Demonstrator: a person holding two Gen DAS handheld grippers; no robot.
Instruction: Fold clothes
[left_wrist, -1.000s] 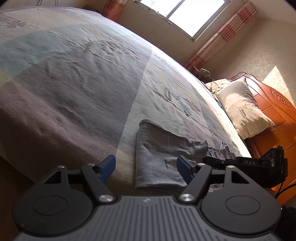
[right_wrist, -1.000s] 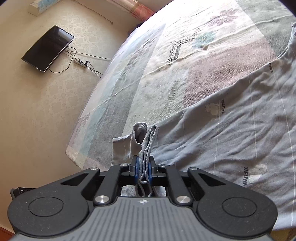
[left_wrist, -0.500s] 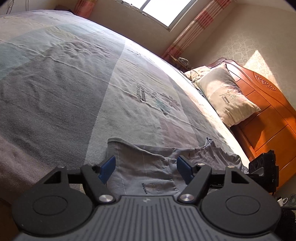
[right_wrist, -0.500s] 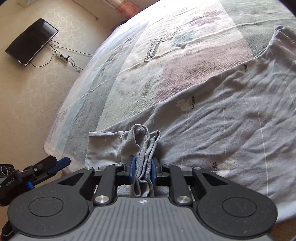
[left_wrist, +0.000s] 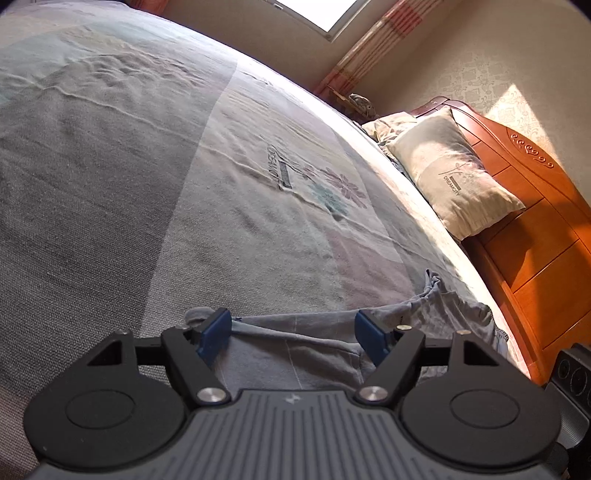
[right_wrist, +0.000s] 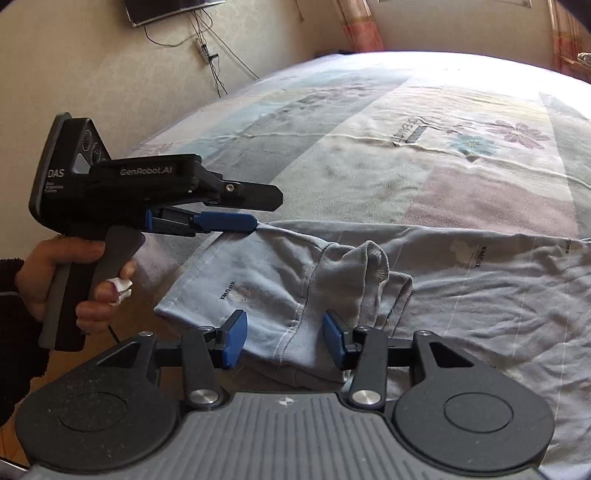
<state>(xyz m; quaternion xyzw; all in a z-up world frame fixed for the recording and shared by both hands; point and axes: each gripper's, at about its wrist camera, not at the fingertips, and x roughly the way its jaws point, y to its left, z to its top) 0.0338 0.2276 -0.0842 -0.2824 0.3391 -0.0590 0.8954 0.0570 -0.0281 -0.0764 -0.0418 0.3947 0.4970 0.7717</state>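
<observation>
A grey long-sleeved top (right_wrist: 461, 295) lies spread on the bed. Its sleeve (right_wrist: 266, 273) is folded back across the near edge, and the ribbed cuff (right_wrist: 369, 266) is bunched on top. My right gripper (right_wrist: 280, 339) hovers just in front of the cuff. Its jaws are opening; sleeve cloth lies between the pads, which do not press on it. My left gripper (right_wrist: 253, 221), held in a hand (right_wrist: 55, 277), stands open with its blue fingertips at the sleeve's far edge. In the left wrist view the left gripper (left_wrist: 293, 332) straddles the grey top (left_wrist: 314, 354).
The patchwork bedspread (left_wrist: 184, 166) covers the bed. A pillow (left_wrist: 454, 184) leans on the orange wooden headboard (left_wrist: 535, 266) at the right. A wall-mounted screen (right_wrist: 170, 11) with hanging cables is behind the bed. The wooden floor (right_wrist: 110, 350) shows below the bed's near edge.
My right gripper has let go of the bunched cuff, spread its jaws and rolled. The left gripper has moved in over the sleeve and now shows large in the right wrist view.
</observation>
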